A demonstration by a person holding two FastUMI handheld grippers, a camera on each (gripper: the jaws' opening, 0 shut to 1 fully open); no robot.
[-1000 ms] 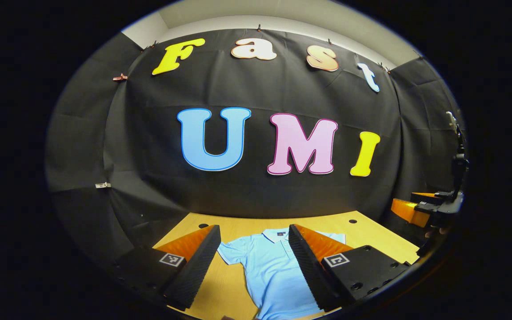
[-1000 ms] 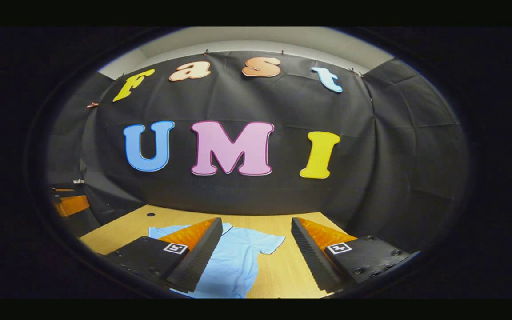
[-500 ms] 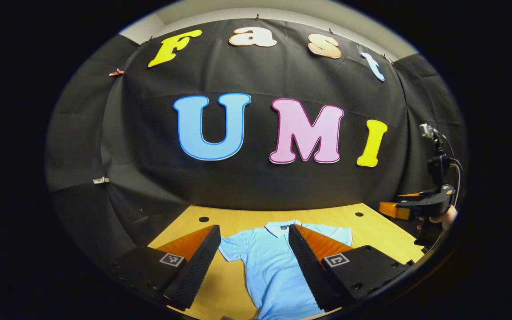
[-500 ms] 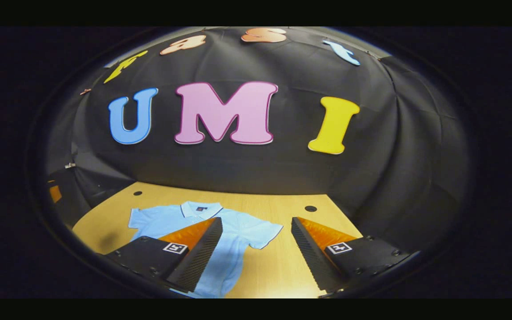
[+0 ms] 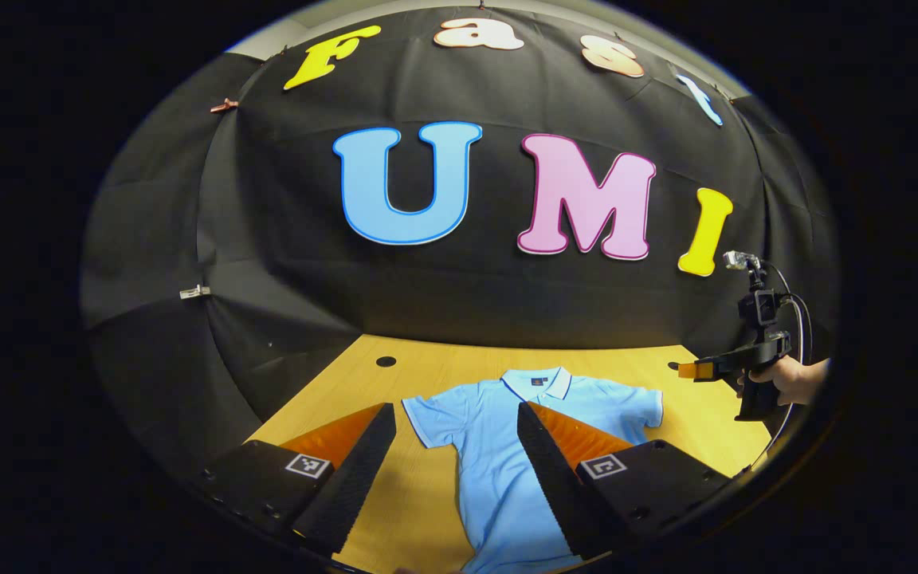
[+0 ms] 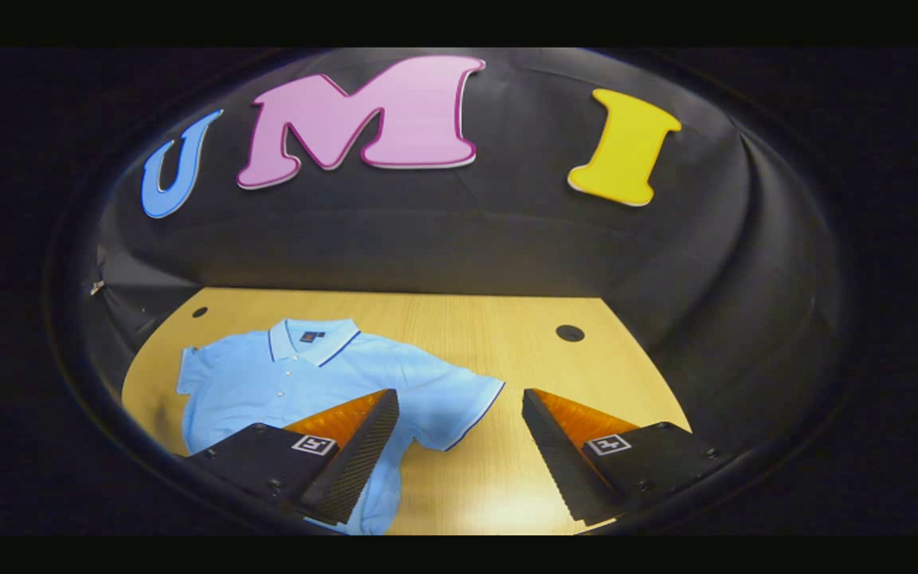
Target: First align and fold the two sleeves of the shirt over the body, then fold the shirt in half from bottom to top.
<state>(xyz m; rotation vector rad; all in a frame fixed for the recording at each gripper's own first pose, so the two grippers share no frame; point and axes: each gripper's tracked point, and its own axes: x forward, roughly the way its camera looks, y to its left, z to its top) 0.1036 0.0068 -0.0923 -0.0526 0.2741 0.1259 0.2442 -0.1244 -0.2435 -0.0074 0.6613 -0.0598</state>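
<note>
Left gripper view. Left gripper point(image 5: 453, 462) at 6 o'clock, jaws spread wide, nothing between them, held above the table point(image 5: 427, 375). Light blue polo shirt point(image 5: 499, 454) spread flat, front up, collar point(image 5: 537, 383) toward 12 o'clock near the booth wall, hem running out of sight at 6 o'clock. Left sleeve point(image 5: 427, 421) at 9 o'clock of the collar, seen between the two fingers; right sleeve point(image 5: 641, 406) at 3 o'clock of it. Right gripper point(image 5: 706, 370) at 3 o'clock, carried by a hand point(image 5: 794, 381), clear of the cloth; jaw state not readable from here.

Right gripper view. Right gripper point(image 6: 459, 446) at 6 o'clock, jaws released and wide, nothing held, hovering over bare wood just beside the right sleeve point(image 6: 459, 402). Shirt point(image 6: 300, 375) lying toward 9 o'clock, both sleeves unfolded.

Handling, as a judgement. Thin knit cloth: light, limp, no stiffness, likely to sag and drag rather than keep shape; not fragile. Low risk of slipping once pinched, higher risk of wrinkling or pulling the body off line. Best hold: sleeve cuff edge, pinched shallow, lifted slightly, carried inward toward the button line. Sleeve fold not yet begun.
</note>
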